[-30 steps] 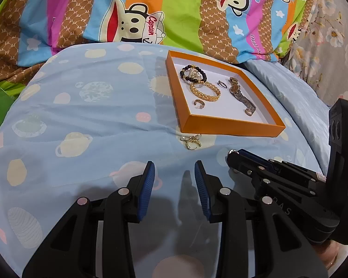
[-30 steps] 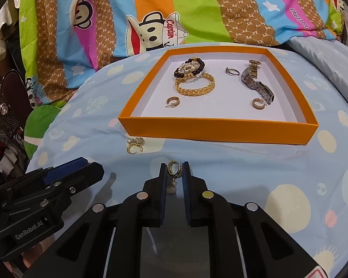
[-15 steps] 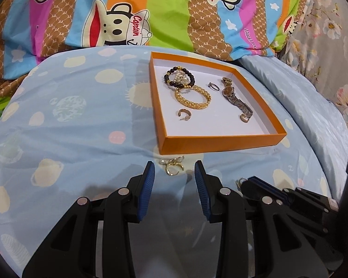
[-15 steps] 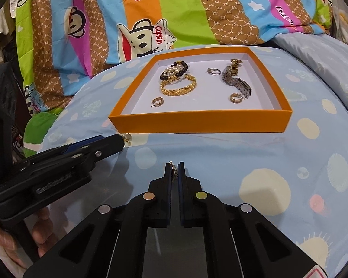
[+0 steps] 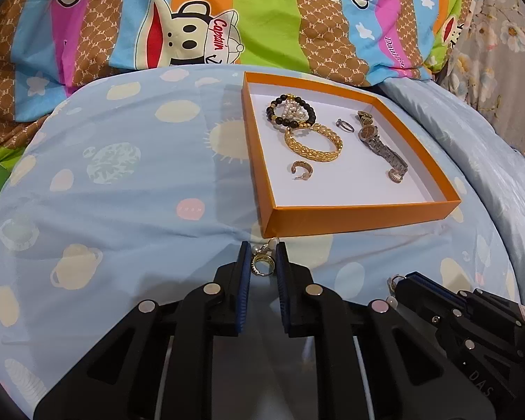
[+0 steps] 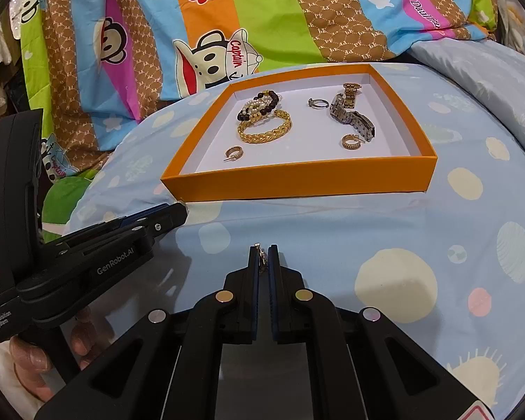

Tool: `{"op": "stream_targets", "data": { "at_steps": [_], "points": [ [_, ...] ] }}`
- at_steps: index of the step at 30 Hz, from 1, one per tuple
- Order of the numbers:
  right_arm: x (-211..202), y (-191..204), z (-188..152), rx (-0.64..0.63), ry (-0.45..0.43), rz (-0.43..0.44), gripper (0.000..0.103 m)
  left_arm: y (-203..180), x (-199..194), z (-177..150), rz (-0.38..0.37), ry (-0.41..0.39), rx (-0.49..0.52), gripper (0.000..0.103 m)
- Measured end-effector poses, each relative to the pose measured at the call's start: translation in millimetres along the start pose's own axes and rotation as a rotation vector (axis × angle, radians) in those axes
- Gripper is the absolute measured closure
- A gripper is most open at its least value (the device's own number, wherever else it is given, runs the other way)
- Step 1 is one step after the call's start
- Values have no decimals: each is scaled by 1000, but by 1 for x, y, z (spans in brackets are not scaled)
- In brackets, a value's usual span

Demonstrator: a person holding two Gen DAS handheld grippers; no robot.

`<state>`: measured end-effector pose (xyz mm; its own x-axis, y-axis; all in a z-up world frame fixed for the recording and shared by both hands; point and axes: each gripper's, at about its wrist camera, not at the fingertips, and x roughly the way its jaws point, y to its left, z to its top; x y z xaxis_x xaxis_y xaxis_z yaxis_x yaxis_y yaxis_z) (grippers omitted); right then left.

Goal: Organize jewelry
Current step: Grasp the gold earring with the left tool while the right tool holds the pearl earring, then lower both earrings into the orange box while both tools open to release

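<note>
Left wrist: gold earring (image 5: 261,265) between closing left gripper (image 5: 261,255) pads, apparently pinched.

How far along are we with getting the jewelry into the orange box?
Mostly done: the orange box already holds the beaded bracelet, gold bracelet, ring, watch and two hoop earrings. In hand: the left tool, jaws just closing, pinches a gold pearl earring; the right tool is shut on a small earring. Left: drop both into the box.
</note>
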<state>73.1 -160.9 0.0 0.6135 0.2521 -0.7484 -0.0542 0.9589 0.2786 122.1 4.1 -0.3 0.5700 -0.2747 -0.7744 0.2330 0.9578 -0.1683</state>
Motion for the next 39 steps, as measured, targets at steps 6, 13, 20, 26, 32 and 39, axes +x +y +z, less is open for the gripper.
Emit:
{"op": "stream_targets", "data": {
  "at_steps": [6,13,20,26,32,39],
  "points": [
    [-3,1,1,-1,-11,-1,98,3,-3,-1,-3,-8,-12,90],
    [-10,-1,2,4,-27,-1,98,9,-15,-5,-3,-21,-28,90],
    [-23,-1,8,5,-62,-2,98,4,-35,-4,-37,-47,-25,90],
    [-41,-3,18,6,-111,-8,98,-9,-56,9,-71,-97,-7,90],
    [-56,-10,36,5,-165,-20,98,-22,-66,25,-96,-142,19,90],
    [-64,-15,60,-3,-222,-31,98,-39,-70,46,-111,-189,52,90]
  ]
}}
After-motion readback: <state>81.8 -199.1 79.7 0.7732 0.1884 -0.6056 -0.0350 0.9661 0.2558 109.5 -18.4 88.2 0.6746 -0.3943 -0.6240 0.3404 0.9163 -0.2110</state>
